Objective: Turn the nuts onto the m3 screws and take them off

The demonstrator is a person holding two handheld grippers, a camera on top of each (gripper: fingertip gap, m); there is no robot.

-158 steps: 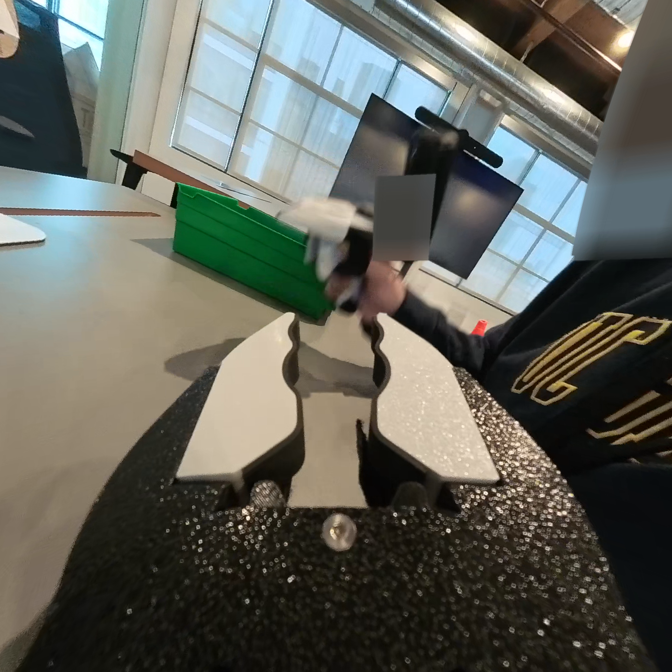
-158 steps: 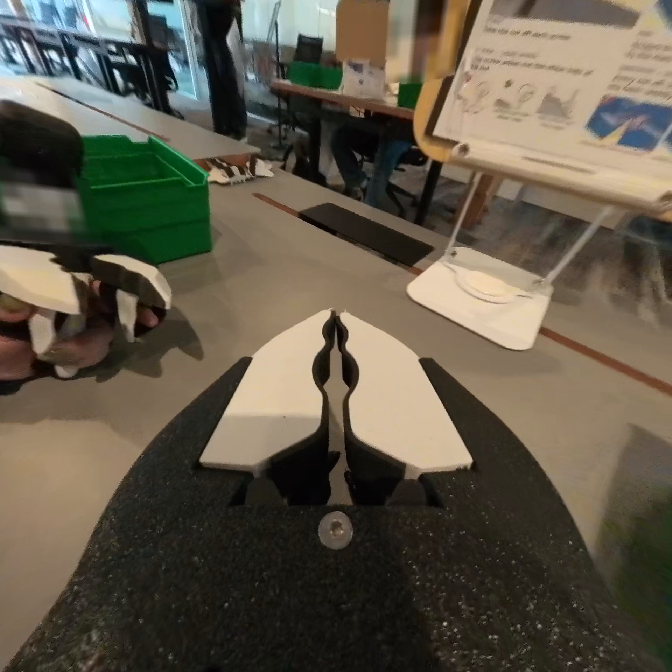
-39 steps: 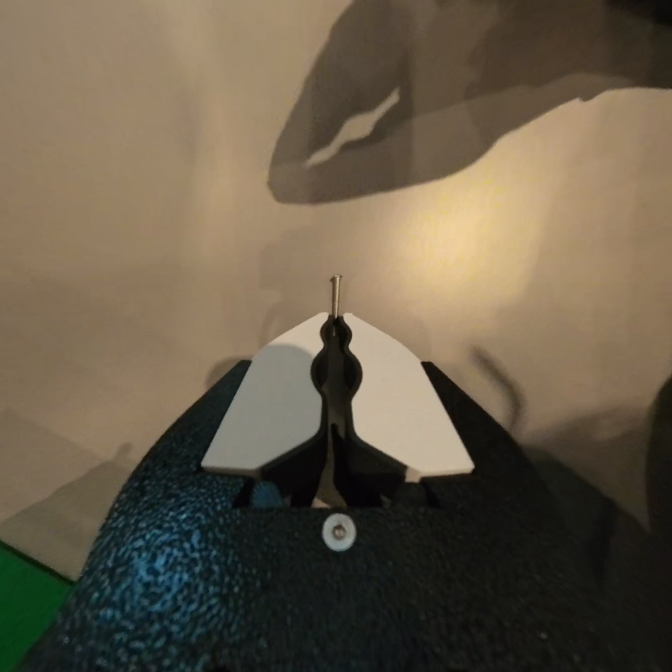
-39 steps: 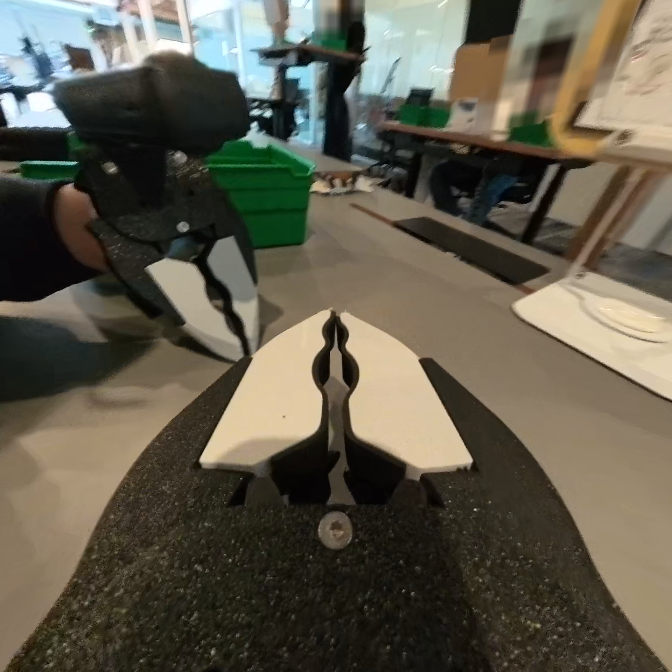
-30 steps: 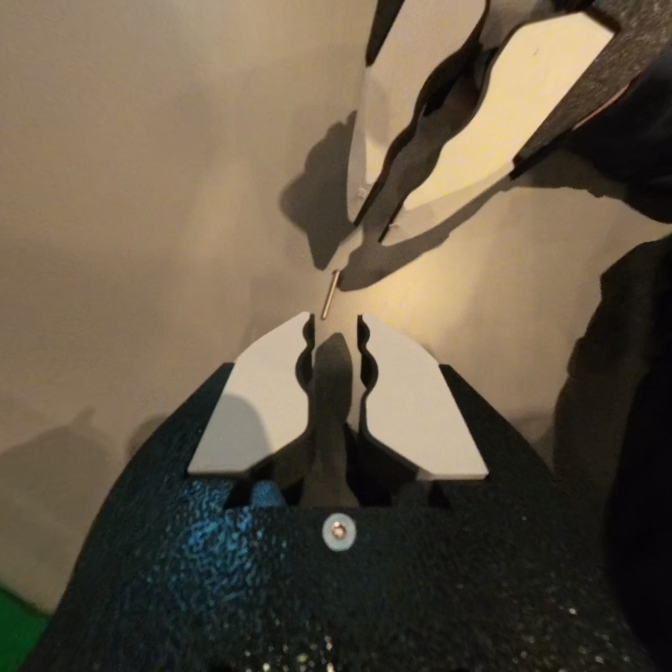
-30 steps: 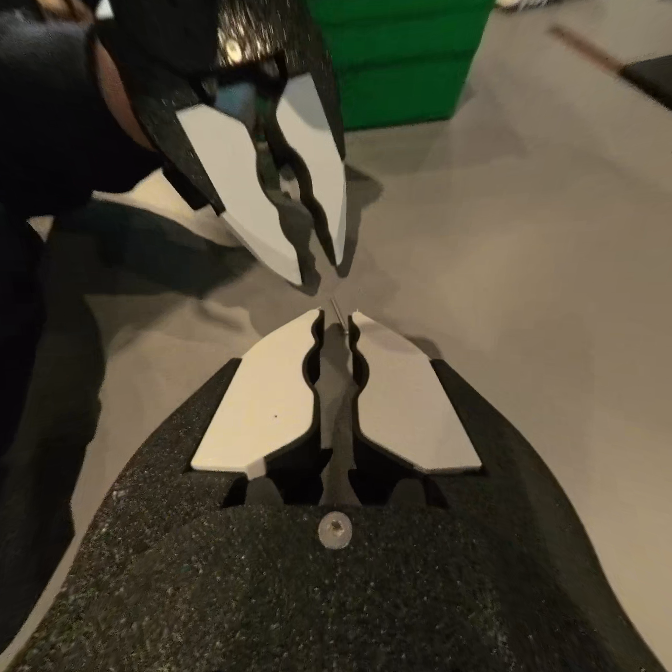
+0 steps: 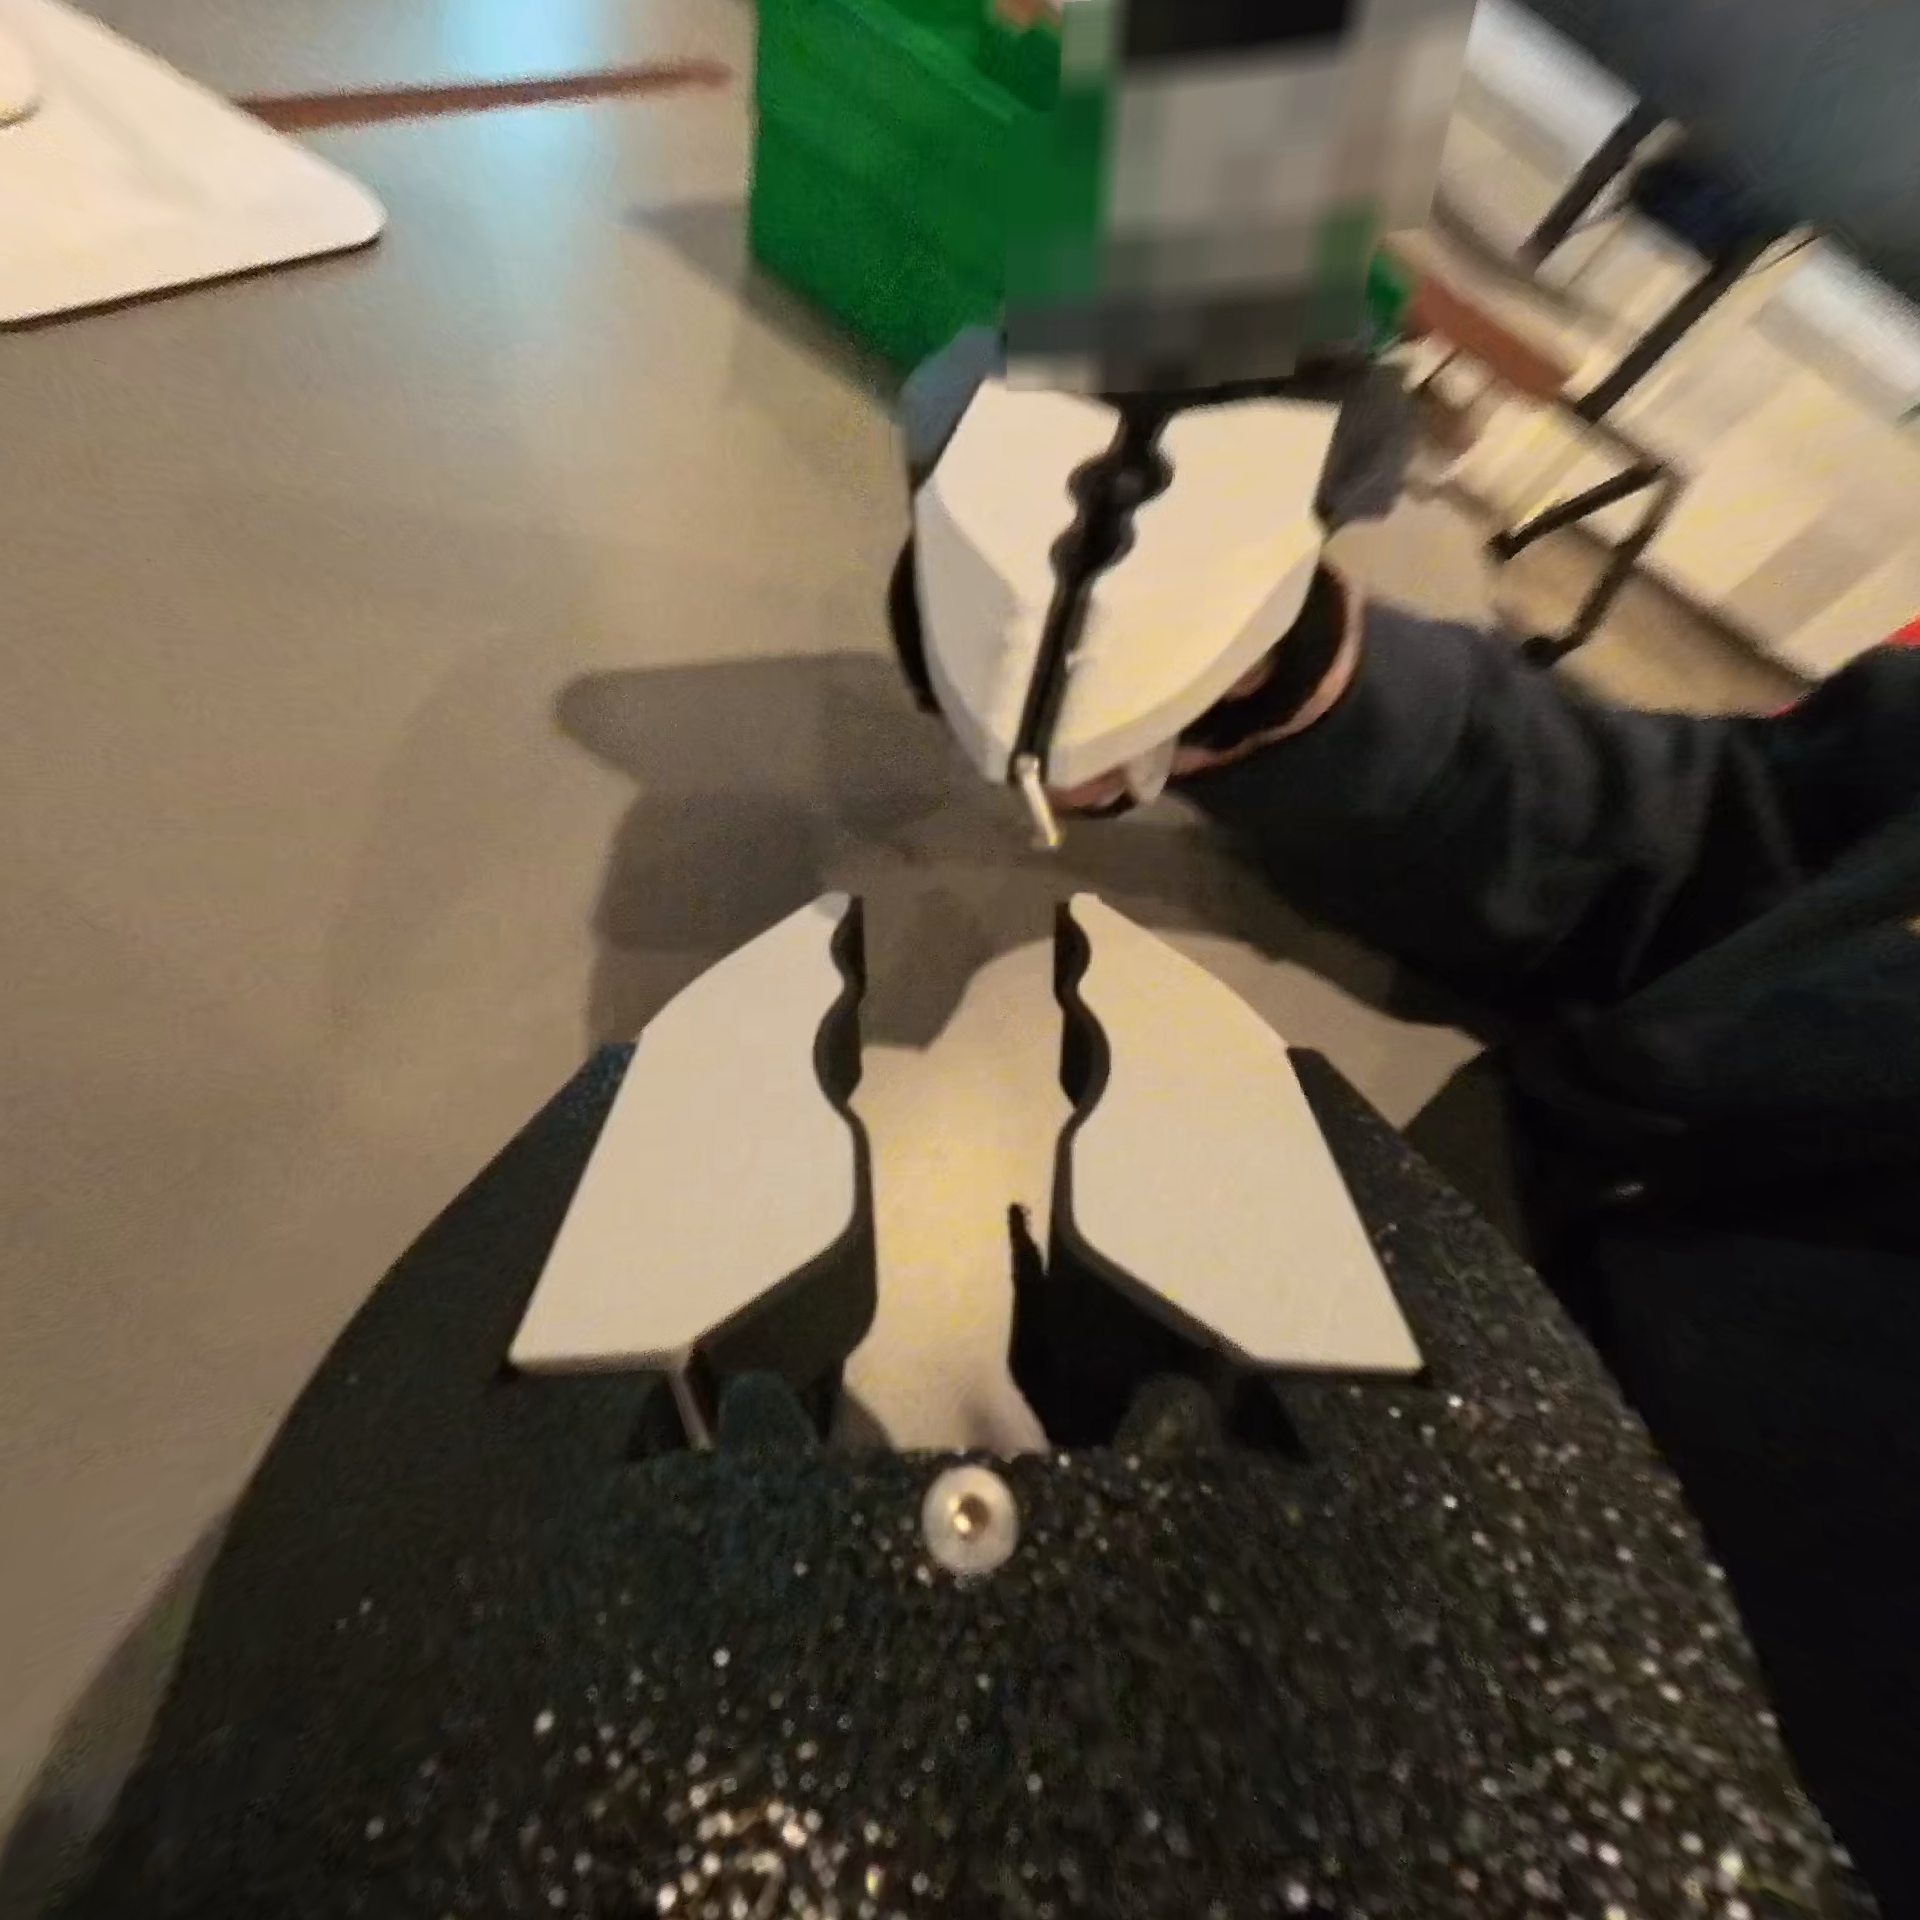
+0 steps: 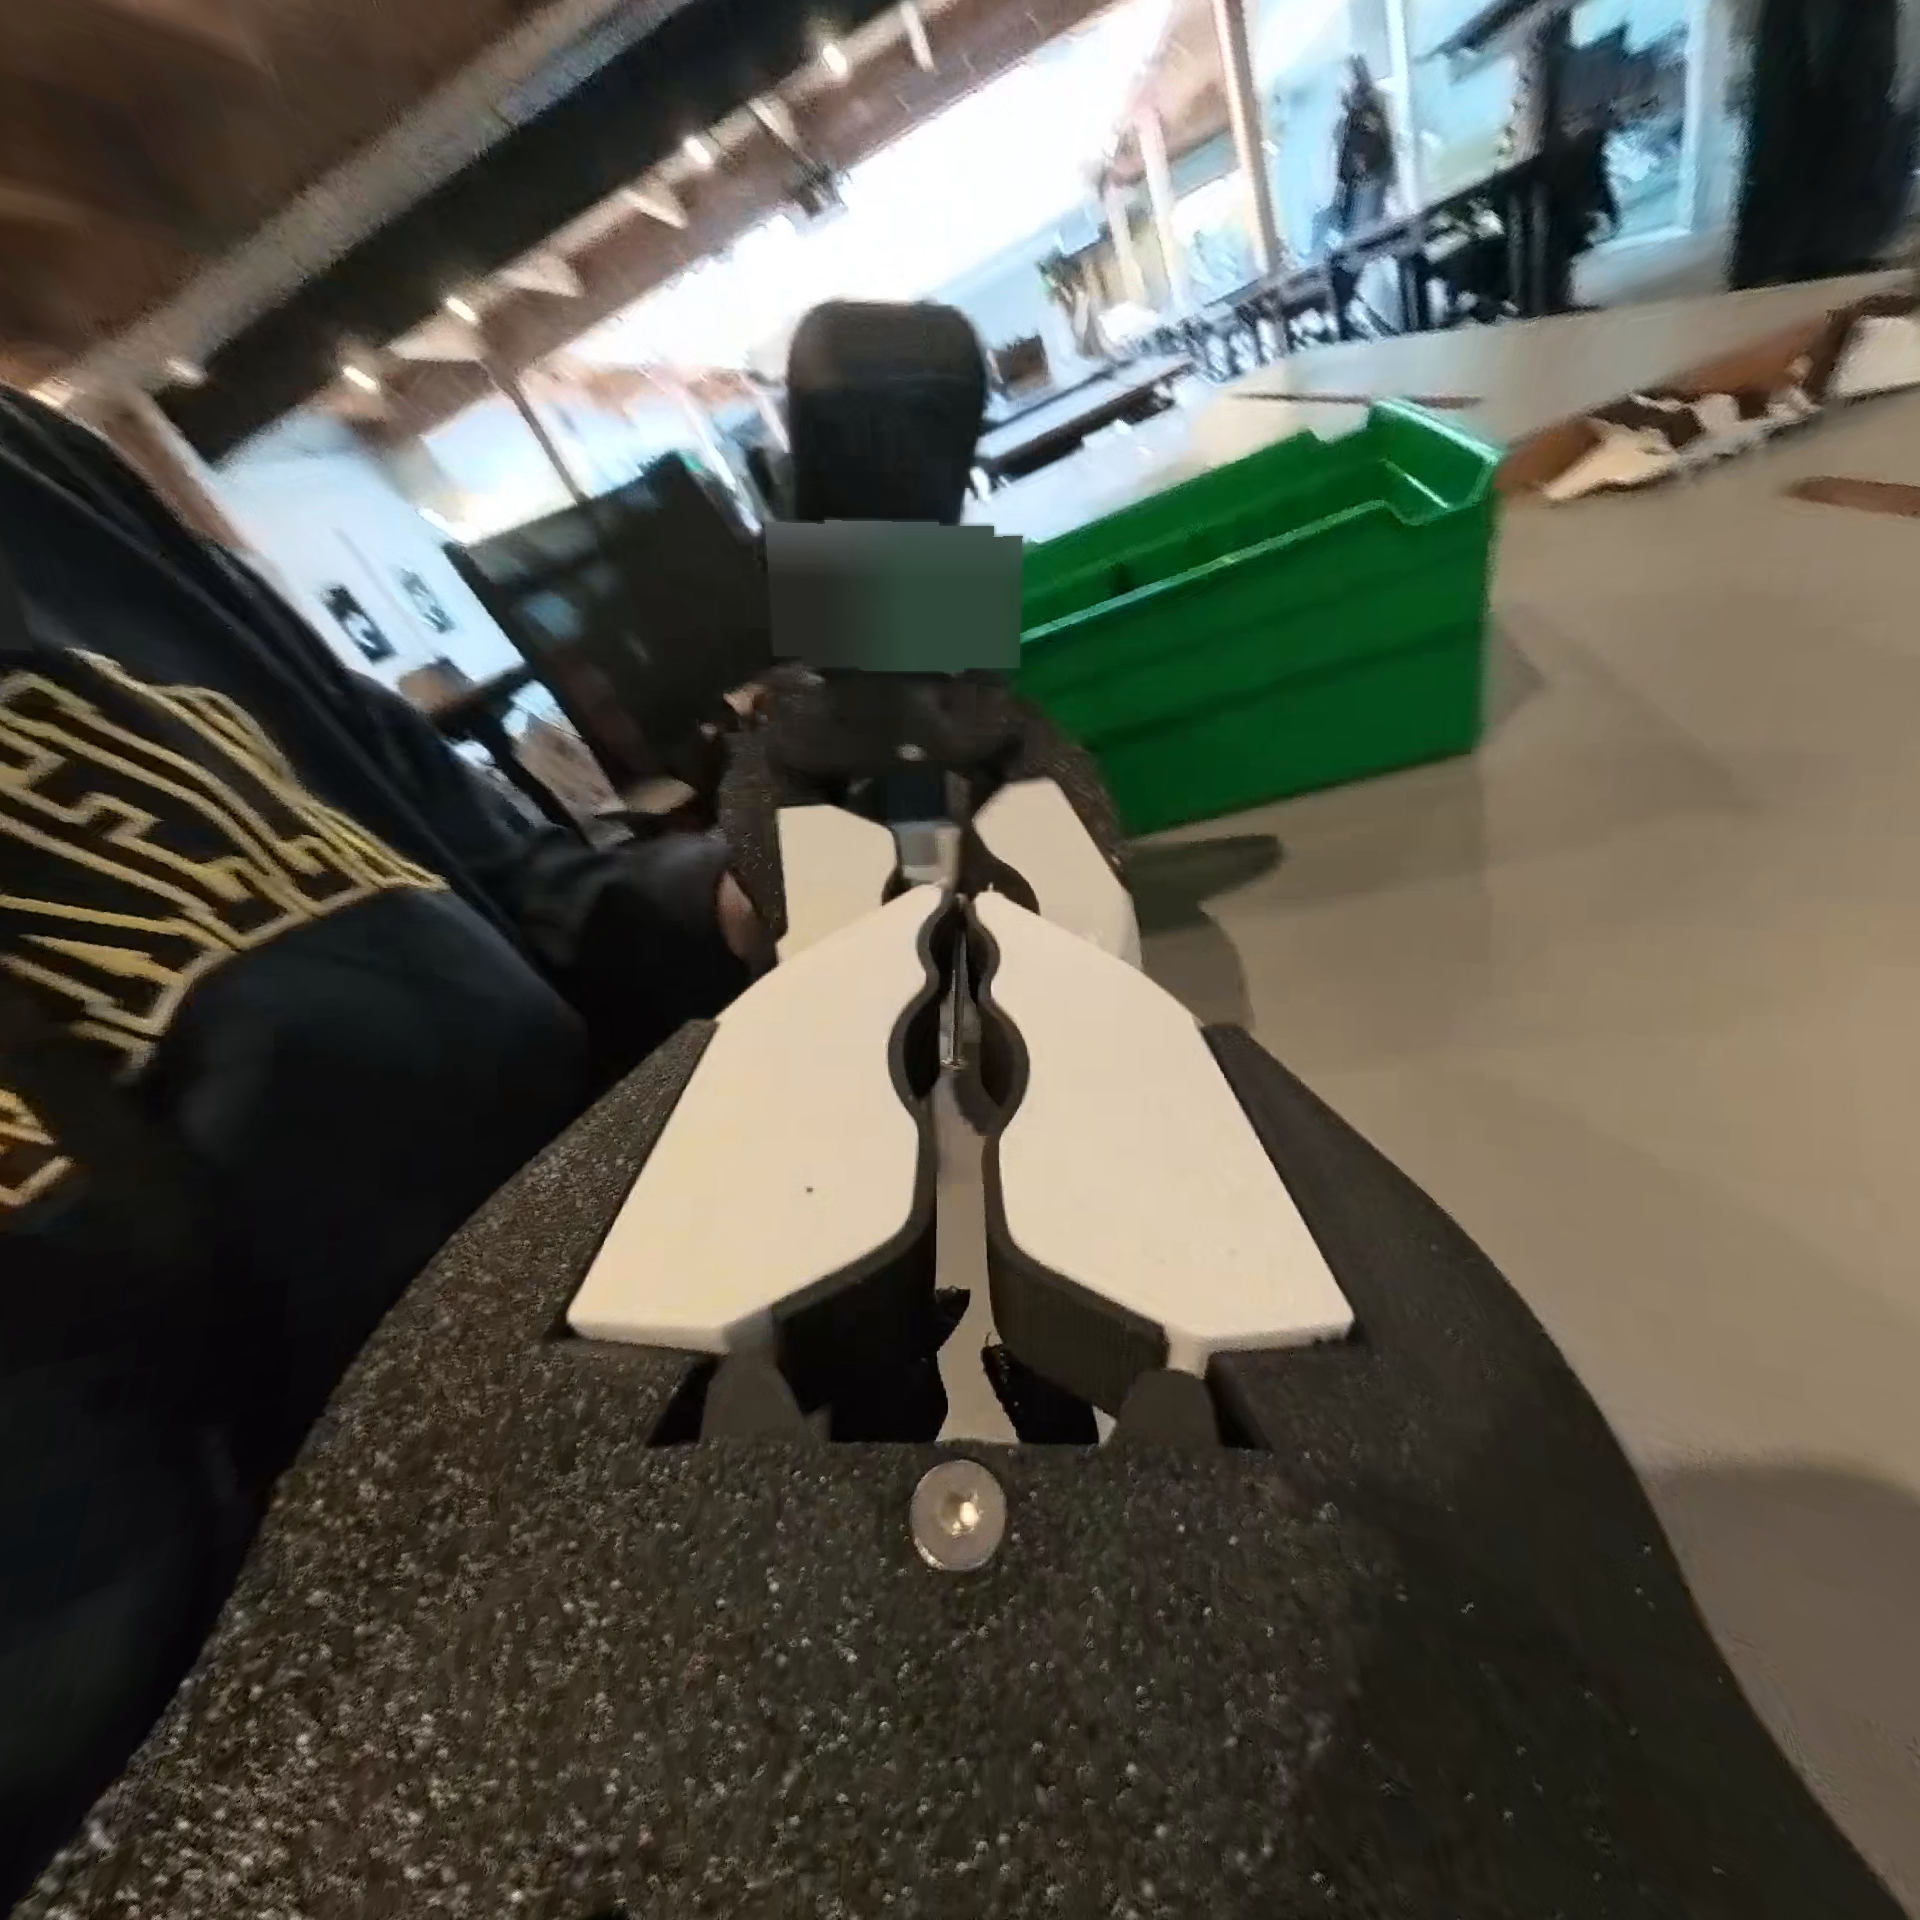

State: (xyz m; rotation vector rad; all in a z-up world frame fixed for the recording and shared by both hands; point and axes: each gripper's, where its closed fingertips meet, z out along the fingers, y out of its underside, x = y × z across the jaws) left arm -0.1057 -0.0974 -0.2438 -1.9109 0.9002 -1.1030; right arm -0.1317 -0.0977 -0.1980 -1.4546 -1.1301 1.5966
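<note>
In the right wrist view my right gripper is shut on a thin silver screw, which lies lengthwise between the pads with its head toward the camera. The left wrist view shows the same: the right gripper is closed and the screw's shaft sticks out of its tips toward me, above the grey table. My left gripper is open and empty, just short of the screw's tip. It also shows in the right wrist view, facing the right gripper, jaws apart. No nut is in view.
A green bin stands on the table behind the grippers and also shows in the right wrist view. A white stand base lies at the far left. The person's dark sleeve and torso are close by.
The left gripper, shut on the screw earlier, opened and let it go. The right gripper closed on the screw, lifted it off the table and now faces the left gripper.
</note>
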